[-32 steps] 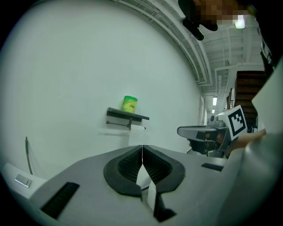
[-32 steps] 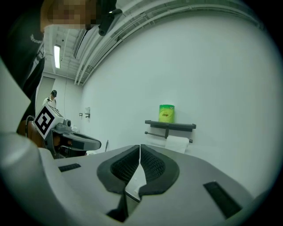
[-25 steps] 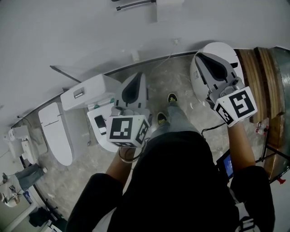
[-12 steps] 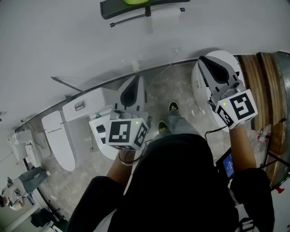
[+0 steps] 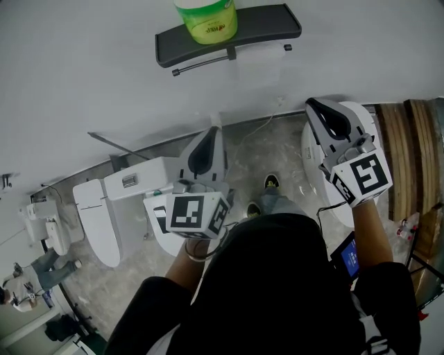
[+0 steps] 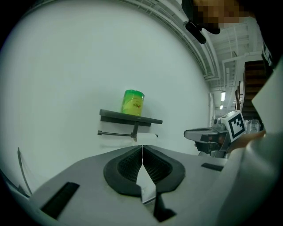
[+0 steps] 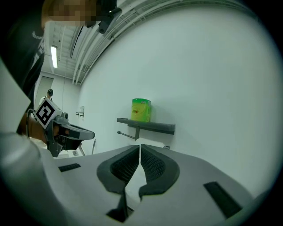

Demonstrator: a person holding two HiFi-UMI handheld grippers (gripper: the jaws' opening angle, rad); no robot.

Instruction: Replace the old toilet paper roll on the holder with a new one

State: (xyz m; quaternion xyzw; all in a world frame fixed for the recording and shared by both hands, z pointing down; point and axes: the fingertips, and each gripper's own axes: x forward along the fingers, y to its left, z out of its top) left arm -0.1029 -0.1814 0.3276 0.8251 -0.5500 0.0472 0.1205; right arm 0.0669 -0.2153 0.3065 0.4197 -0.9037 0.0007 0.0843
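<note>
Both tools are held out in front of the person, side by side and well apart, aimed at the white wall and tipped only slightly down. The left tool (image 5: 210, 133) is carried on a bent arm close to the body, with its marker cube just above the wrist. Its jaws are seen pressed together, with nothing between them. The right tool (image 5: 316, 105) is held on a straighter forearm, a little further ahead. Its jaws are likewise closed and empty.

The roll (image 5: 260, 57) is hung on the bar (image 5: 201, 66) under a dark shelf (image 5: 270, 24), on the wall ahead of both tools and between their lines, nearer the right one. No tool is touching it. In the left gripper view the roll (image 6: 148, 136) is seen just above the closed tips. A green pack (image 5: 206, 17) is stood on the shelf. A toilet (image 5: 94, 222) is seen below and left of the left tool.
</note>
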